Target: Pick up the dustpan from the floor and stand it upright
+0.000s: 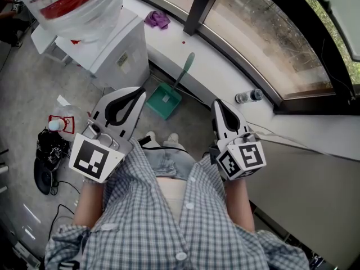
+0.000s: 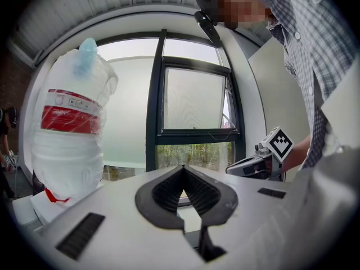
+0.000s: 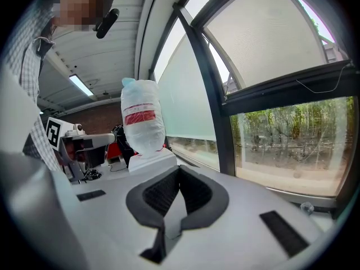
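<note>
Green plastic, the dustpan (image 1: 163, 101) is on the floor (image 1: 22, 97), close to the wall under the window ledge. Its handle (image 1: 184, 69) leans up against this wall. The left gripper (image 1: 138, 91) and the right gripper (image 1: 216, 103) are both well apart from it, above the person's legs. The fingers (image 2: 166, 193) of each are closed together and hold nothing.

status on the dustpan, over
Left gripper shut, empty. Right gripper shut, empty. Green dustpan on floor by wall, untouched. Water dispenser left of it, path open.
</note>
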Action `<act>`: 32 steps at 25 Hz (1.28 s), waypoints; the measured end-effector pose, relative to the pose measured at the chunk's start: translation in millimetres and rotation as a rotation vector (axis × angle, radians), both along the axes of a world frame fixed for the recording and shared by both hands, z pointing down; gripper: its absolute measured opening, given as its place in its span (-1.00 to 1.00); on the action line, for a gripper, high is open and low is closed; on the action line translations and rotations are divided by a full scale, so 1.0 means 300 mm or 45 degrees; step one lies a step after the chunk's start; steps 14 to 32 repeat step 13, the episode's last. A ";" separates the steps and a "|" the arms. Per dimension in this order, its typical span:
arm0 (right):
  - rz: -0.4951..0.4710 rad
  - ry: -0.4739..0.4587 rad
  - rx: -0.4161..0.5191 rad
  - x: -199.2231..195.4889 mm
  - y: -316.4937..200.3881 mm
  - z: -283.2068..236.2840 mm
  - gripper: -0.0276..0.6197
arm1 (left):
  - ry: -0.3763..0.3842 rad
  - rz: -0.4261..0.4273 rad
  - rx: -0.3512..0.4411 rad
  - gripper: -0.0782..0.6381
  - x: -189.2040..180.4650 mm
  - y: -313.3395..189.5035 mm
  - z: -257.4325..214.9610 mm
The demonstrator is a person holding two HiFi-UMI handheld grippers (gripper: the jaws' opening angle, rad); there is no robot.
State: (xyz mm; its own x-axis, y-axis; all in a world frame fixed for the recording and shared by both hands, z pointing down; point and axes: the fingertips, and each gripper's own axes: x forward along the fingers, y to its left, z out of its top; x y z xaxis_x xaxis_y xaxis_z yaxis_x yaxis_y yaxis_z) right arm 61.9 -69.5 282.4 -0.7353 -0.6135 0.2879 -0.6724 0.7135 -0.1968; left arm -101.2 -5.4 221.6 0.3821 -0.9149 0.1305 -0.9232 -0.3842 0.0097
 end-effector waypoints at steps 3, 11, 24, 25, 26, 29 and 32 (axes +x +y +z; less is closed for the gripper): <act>0.000 0.006 -0.001 0.000 0.004 0.000 -0.89 | 0.000 0.008 -0.001 -0.76 0.003 0.001 0.001; 0.007 0.008 -0.017 0.008 0.016 0.011 -0.89 | 0.004 0.010 -0.002 -0.76 0.007 0.005 0.002; 0.005 0.006 -0.019 0.006 0.016 0.014 -0.89 | 0.004 0.009 -0.001 -0.76 0.007 0.003 0.004; 0.005 0.006 -0.019 0.006 0.016 0.014 -0.89 | 0.004 0.009 -0.001 -0.76 0.007 0.003 0.004; 0.005 0.006 -0.019 0.006 0.016 0.014 -0.89 | 0.004 0.009 -0.001 -0.76 0.007 0.003 0.004; 0.005 0.006 -0.019 0.006 0.016 0.014 -0.89 | 0.004 0.009 -0.001 -0.76 0.007 0.003 0.004; 0.005 0.006 -0.019 0.006 0.016 0.014 -0.89 | 0.004 0.009 -0.001 -0.76 0.007 0.003 0.004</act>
